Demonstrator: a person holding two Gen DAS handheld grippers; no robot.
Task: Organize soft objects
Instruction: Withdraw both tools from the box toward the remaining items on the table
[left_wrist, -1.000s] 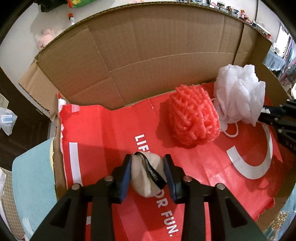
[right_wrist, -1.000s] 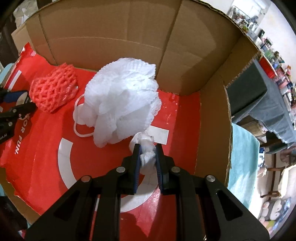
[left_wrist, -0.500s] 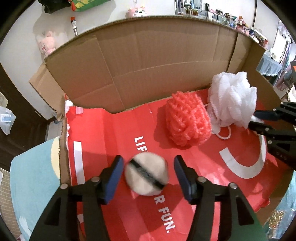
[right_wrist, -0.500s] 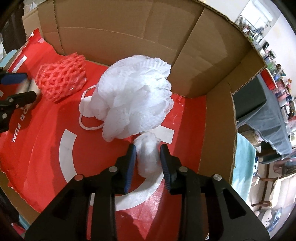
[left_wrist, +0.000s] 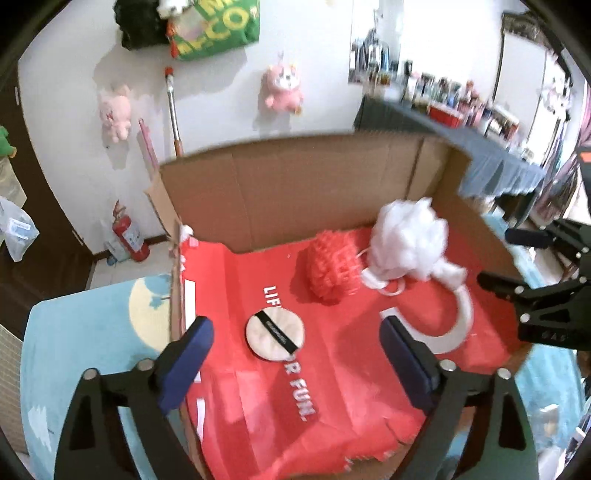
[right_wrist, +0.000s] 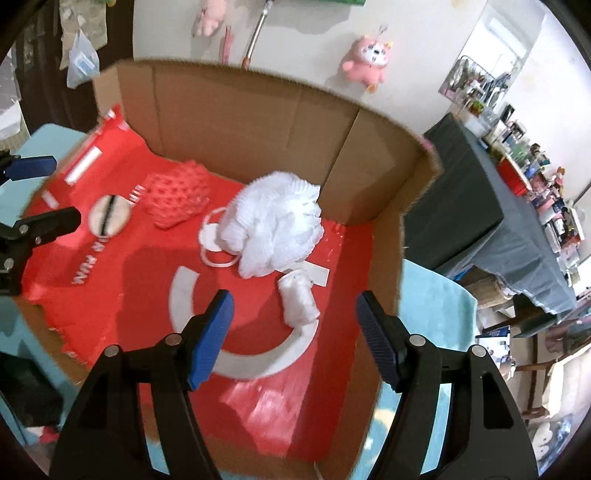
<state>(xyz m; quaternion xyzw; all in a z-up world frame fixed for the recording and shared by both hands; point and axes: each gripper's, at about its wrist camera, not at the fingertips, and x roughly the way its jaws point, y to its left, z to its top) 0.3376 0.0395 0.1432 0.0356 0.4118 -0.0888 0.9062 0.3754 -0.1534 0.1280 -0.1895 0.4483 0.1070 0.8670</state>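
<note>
Cardboard box (left_wrist: 295, 192) with red lining, puff (left_wrist: 275, 334) and white roll (right_wrist: 298, 301) below opening, empty left gripper (left_wrist: 295, 347) and right gripper (right_wrist: 293, 325).

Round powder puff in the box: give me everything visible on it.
The powder puff is a flat, round, cream pad that looks plush, with a black printed ribbon band across its top. It lies flat, band up, on the red sheet lining the cardboard box, over the white lettering. Nothing grips it: the left gripper hangs above, jaws opening. The red mesh sponge sits apart.
</note>
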